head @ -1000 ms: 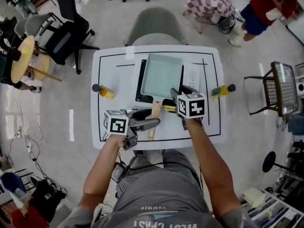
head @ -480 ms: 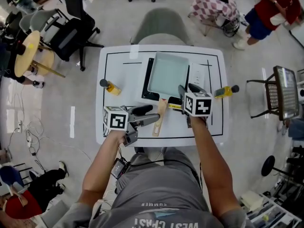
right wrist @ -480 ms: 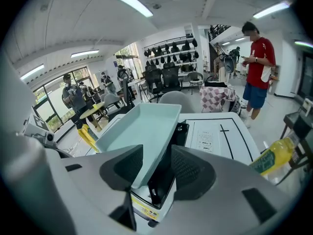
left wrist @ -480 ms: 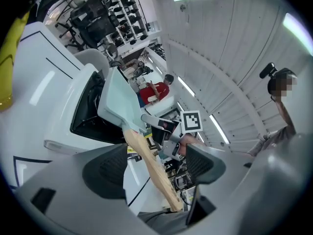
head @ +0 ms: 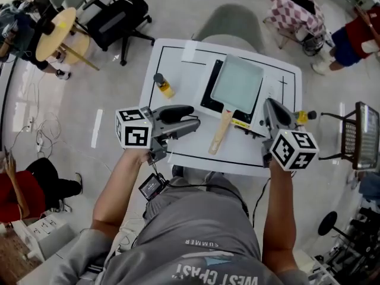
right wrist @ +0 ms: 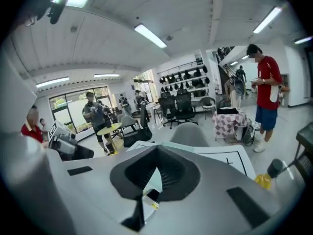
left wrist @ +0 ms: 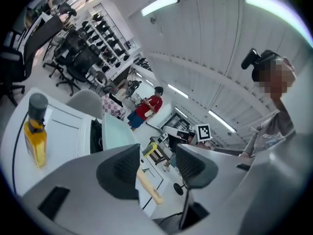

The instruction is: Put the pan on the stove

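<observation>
The pale teal rectangular pan (head: 237, 81) rests on the black stove (head: 208, 95) in the middle of the white table (head: 178, 70), its wooden handle (head: 221, 132) pointing toward me. My left gripper (head: 195, 116) hovers left of the handle; its jaws are closing with nothing between them, and a gap still shows. My right gripper (head: 268, 104) is to the right of the pan, shut and empty. In the left gripper view, the pan (left wrist: 115, 133) and its handle (left wrist: 149, 185) lie beyond the left gripper (left wrist: 159, 168). The right gripper (right wrist: 156, 173) has its pads pressed together.
A yellow oil bottle (head: 161, 85) stands left of the stove, and another bottle (head: 303, 116) at the table's right edge. A grey chair (head: 228, 25) is behind the table. Office chairs, a round wooden table (head: 56, 34) and a person in red (right wrist: 266, 92) are around.
Both grippers have drawn back from the pan handle, the left to the left, the right to the right. The right jaws have shut and the left have narrowed. The head view has shifted.
</observation>
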### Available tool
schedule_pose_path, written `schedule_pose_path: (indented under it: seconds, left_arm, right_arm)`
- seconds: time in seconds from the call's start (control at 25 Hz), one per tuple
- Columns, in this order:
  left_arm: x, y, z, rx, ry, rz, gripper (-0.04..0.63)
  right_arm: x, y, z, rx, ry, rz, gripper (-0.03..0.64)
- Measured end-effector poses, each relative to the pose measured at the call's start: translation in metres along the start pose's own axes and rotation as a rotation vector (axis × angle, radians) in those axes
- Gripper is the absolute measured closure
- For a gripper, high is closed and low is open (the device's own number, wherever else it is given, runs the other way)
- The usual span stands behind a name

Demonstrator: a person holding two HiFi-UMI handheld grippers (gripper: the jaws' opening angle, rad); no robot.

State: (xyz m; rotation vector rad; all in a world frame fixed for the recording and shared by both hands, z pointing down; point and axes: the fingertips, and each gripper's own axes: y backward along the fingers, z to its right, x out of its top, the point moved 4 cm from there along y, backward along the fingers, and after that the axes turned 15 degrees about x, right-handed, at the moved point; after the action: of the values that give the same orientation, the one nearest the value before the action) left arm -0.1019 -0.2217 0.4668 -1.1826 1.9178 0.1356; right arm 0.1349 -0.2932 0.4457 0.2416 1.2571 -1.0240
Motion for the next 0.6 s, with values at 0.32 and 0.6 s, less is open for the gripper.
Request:
schedule_pose_path:
  seconds: [0.32, 0.6]
  left_arm:
    - [0.04, 0.061, 0.048, 0.089, -0.329, 0.178, 0.597]
    - [0.053, 0.098, 0.072, 0.137, -0.473, 0.259, 0.597]
  right_arm:
    - [0.051, 0.035, -0.086, 0.128, 0.203, 0.06, 0.609]
    - [0.061, 0.055, -0.128, 0.147, 0.258, 0.084, 0.609]
